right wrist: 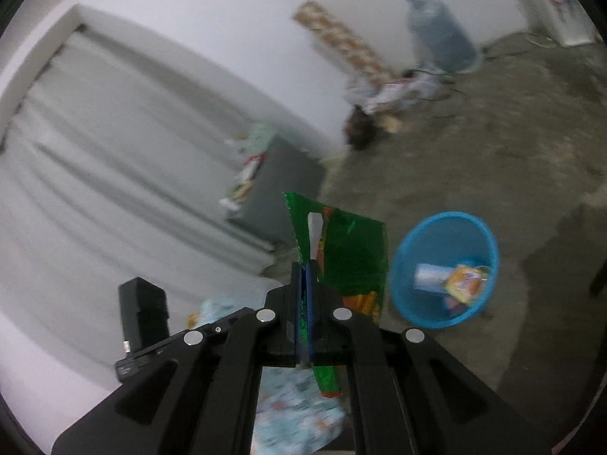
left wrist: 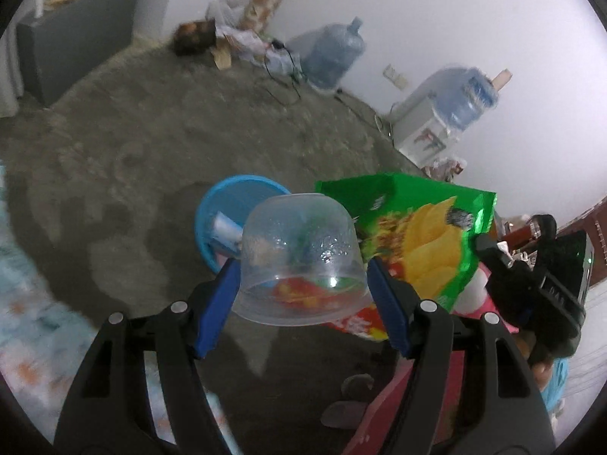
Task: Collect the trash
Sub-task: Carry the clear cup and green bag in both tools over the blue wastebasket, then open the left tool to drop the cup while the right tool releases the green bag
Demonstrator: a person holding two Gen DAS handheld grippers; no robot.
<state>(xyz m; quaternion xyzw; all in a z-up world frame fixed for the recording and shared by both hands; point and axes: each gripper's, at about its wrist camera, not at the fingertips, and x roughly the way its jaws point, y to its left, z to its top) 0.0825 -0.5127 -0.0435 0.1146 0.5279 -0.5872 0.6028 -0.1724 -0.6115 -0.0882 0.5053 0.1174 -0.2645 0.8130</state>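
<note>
My left gripper [left wrist: 301,303] is shut on a clear plastic cup [left wrist: 299,258], held upside down with its blue pads pressing the rim sides. A blue waste bin [left wrist: 212,216] stands on the floor just beyond the cup, with wrappers inside. To the right, a green chip bag [left wrist: 425,235] hangs from the other gripper. In the right wrist view my right gripper [right wrist: 304,276] is shut on that green chip bag [right wrist: 349,250], which sticks up past the fingertips. The blue waste bin [right wrist: 409,265] stands on the floor to the right of the bag and holds several wrappers.
Bare concrete floor [left wrist: 151,144] surrounds the bin. Two blue water jugs [left wrist: 334,53], one on a white dispenser [left wrist: 421,129], stand by the far wall. A pile of bags and cables [left wrist: 242,41] lies by the wall. A grey cabinet [right wrist: 277,185] stands near the curtain [right wrist: 114,151].
</note>
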